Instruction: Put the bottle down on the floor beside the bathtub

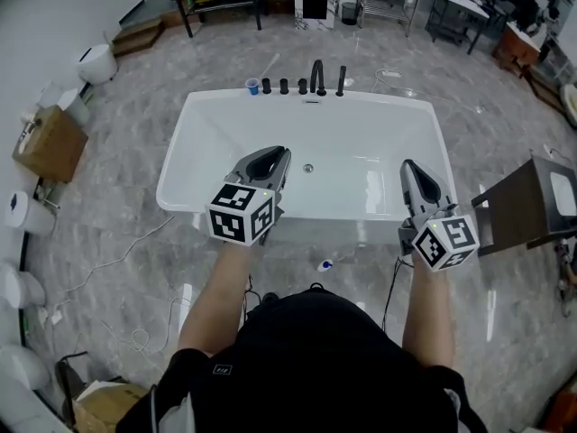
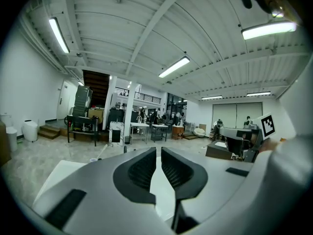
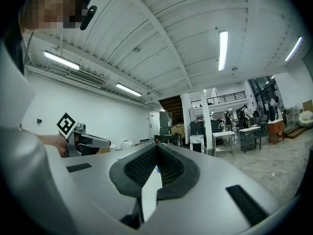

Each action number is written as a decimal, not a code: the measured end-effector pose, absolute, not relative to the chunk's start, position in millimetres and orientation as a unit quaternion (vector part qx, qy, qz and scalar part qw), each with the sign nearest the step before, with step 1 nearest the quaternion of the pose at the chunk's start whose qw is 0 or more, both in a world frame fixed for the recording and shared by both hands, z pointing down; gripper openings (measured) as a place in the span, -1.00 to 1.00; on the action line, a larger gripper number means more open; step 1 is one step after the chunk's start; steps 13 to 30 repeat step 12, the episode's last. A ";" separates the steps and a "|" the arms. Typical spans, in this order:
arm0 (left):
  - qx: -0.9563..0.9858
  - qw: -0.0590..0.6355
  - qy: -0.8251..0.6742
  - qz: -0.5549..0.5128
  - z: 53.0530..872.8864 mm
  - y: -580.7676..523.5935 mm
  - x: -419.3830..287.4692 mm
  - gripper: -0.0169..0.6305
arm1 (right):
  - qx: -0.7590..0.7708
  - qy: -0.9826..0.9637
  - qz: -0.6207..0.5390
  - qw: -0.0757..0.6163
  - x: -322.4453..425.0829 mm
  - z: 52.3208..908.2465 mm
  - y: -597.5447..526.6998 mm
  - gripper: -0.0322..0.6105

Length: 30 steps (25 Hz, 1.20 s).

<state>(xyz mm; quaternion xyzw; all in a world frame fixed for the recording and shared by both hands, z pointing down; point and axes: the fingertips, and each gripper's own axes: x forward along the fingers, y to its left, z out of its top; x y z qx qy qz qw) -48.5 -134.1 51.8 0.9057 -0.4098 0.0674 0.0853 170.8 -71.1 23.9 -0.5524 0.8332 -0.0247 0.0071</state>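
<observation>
Head view: bottle (image 1: pixel 325 265), seemingly lying, on floor (image 1: pixel 135 269) just beside bathtub (image 1: pixel 343 210)
Left gripper (image 1: pixel 283 154): jaws pressed together, empty
Right gripper (image 1: pixel 407 165): jaws together, empty

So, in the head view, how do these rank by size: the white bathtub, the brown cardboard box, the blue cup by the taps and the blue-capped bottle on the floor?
1. white bathtub
2. brown cardboard box
3. blue cup and blue-capped bottle: both tiny, too alike to rank.

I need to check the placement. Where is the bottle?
Head view: the bottle is on the floor by the bathtub's near side, between the person's forearms.
</observation>
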 end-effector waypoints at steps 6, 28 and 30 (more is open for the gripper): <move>0.903 0.072 -0.414 0.090 59.0 -118.8 -61.9 -0.82 | -0.545 0.838 -0.021 0.001 159.5 25.6 -55.3 -0.81; 0.905 0.070 -0.407 0.104 68.1 -106.5 -63.7 -0.82 | -0.547 0.837 -0.035 0.011 162.0 31.0 -48.0 -0.81; 0.905 0.070 -0.407 0.104 68.1 -106.5 -63.7 -0.82 | -0.547 0.837 -0.035 0.011 162.0 31.0 -48.0 -0.81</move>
